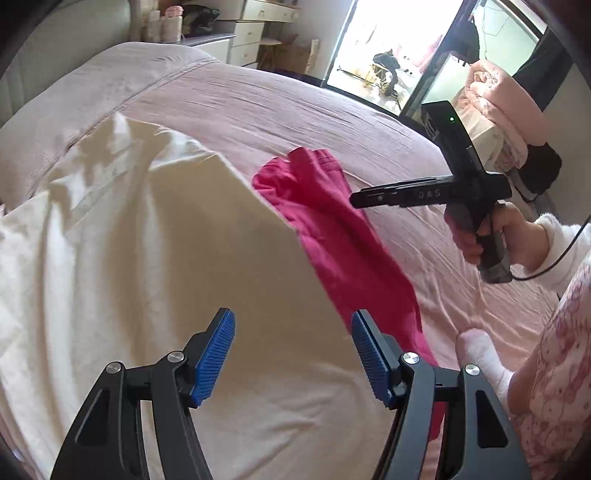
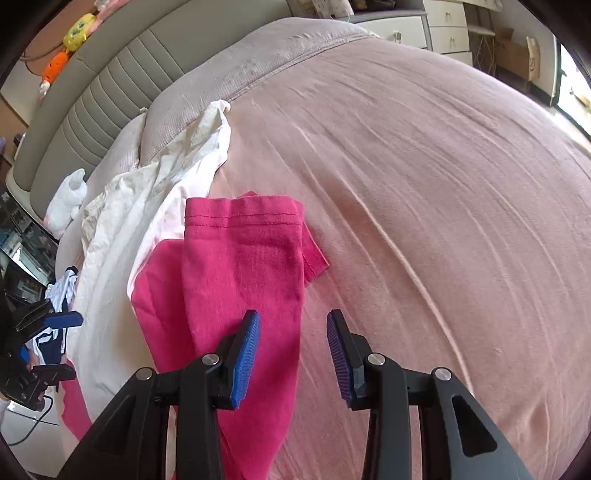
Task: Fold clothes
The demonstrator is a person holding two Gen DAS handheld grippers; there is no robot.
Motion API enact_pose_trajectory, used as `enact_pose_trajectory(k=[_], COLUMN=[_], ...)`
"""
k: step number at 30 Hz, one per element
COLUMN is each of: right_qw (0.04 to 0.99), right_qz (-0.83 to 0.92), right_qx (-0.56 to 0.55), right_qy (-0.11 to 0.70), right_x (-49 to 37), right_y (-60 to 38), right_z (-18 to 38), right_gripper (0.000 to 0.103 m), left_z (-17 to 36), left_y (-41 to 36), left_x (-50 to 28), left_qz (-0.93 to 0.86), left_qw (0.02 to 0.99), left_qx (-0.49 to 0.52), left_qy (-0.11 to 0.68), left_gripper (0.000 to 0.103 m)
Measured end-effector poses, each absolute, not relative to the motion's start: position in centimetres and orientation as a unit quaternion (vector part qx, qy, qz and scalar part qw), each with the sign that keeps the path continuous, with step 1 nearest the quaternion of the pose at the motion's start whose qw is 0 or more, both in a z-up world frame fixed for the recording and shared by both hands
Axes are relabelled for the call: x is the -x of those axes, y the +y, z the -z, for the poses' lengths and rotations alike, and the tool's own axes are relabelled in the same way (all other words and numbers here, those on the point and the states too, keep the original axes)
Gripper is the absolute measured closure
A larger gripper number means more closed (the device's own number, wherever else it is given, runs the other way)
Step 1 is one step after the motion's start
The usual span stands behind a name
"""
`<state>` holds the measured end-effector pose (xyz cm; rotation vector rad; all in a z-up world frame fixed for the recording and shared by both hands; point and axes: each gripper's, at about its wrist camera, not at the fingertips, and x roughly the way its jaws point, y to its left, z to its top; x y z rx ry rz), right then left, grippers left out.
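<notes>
Both grippers (image 1: 293, 356) (image 2: 293, 356) agape — pink garment (image 2: 240, 266) w/ cream cloth (image 1: 147, 240)

We see a pink-sheeted bed (image 2: 424, 184) with a grey padded headboard (image 2: 107, 99), white drawers (image 1: 251, 33) beyond, and bright daylight through a glass door (image 1: 384, 48).

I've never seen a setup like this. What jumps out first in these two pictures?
The bright magenta cotton garment stands out most, lying on the wide pink bedspread with a rumpled cream-white cloth overlapping its left edge. Next come the blue ribbed pads of the two black handheld grippers: the left gripper open over the cream cloth, the right gripper open above the magenta garment's near edge.
</notes>
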<state>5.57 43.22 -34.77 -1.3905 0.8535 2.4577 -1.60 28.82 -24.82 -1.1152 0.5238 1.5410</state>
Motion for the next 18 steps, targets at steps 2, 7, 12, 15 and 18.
enact_pose_trajectory(k=[2,7,12,15,18], right_qw=[0.081,0.070,0.032,0.026,0.038], right_qz=[-0.829,-0.825,-0.819,-0.827,-0.838], right_qx=[0.481,0.500,0.492,0.492,0.488], right_qy=[0.275,0.255,0.292,0.269,0.241], right_x=[-4.7,-4.2,-4.6,-4.7,-4.7], right_y=[42.3,40.9,42.0,41.7,41.6], right_z=[35.2,37.0,37.6,36.8,35.8], right_gripper=[0.066,0.064,0.076,0.103,0.103], left_z=[26.0,29.6,30.2,27.7,26.1], left_y=[31.8,34.6,34.8,34.9,35.7], left_x=[0.7,-1.6,-2.0,-1.7,-0.3], left_qz=[-0.651,-0.671,-0.694,-0.738,-0.743], left_qw=[0.550,0.516,0.496,0.472,0.478], left_qx=[0.461,0.450,0.437,0.394,0.397], left_qy=[0.247,0.284,0.285,0.279,0.249], left_gripper=[0.039,0.039,0.059,0.082,0.082])
